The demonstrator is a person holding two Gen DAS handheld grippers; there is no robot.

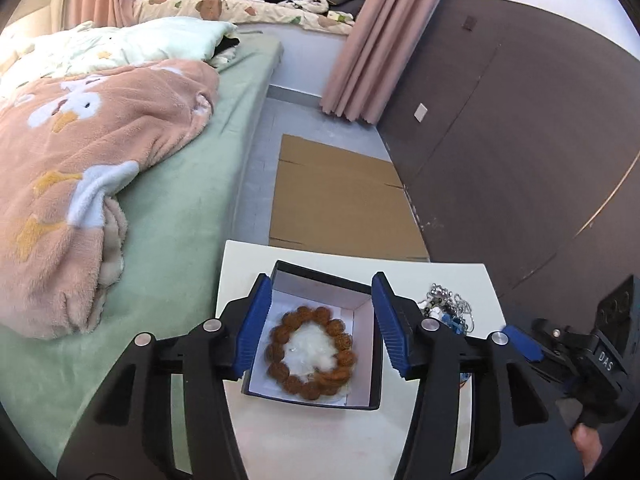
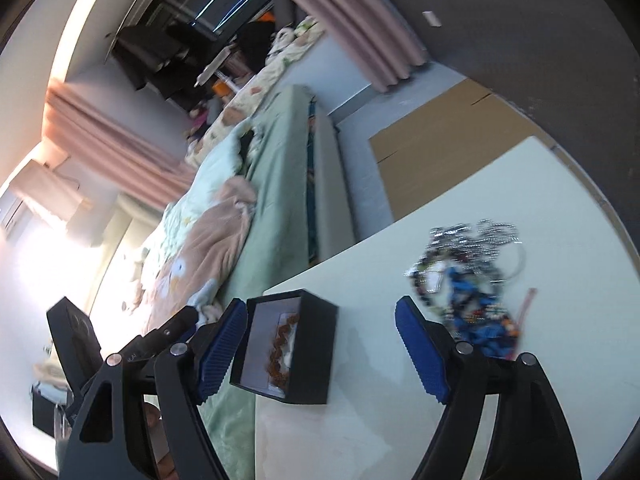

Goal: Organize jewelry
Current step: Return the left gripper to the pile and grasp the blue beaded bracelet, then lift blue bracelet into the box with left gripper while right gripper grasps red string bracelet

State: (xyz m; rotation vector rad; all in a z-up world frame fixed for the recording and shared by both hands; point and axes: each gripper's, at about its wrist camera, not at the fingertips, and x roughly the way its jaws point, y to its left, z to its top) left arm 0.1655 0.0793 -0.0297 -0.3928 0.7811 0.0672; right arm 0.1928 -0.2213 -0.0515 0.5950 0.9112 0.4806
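A black open box (image 1: 360, 360) with a white lining stands on the white table (image 1: 440, 420). A brown bead bracelet (image 1: 312, 350) lies inside it on white padding. My left gripper (image 1: 318, 328) is open, its blue pads on either side of the box, above it. A tangled pile of jewelry (image 1: 448, 308) with silver chains and blue beads lies to the right of the box. In the right wrist view the box (image 2: 312, 356) sits between my open right gripper's (image 2: 320, 348) fingers, with the jewelry pile (image 2: 468, 280) beyond the right finger, blurred.
A bed with a green sheet (image 1: 180, 220) and a pink fleece blanket (image 1: 80, 160) borders the table's left side. Flattened cardboard (image 1: 340, 200) lies on the floor beyond the table. A dark brown wall panel (image 1: 520, 140) stands on the right.
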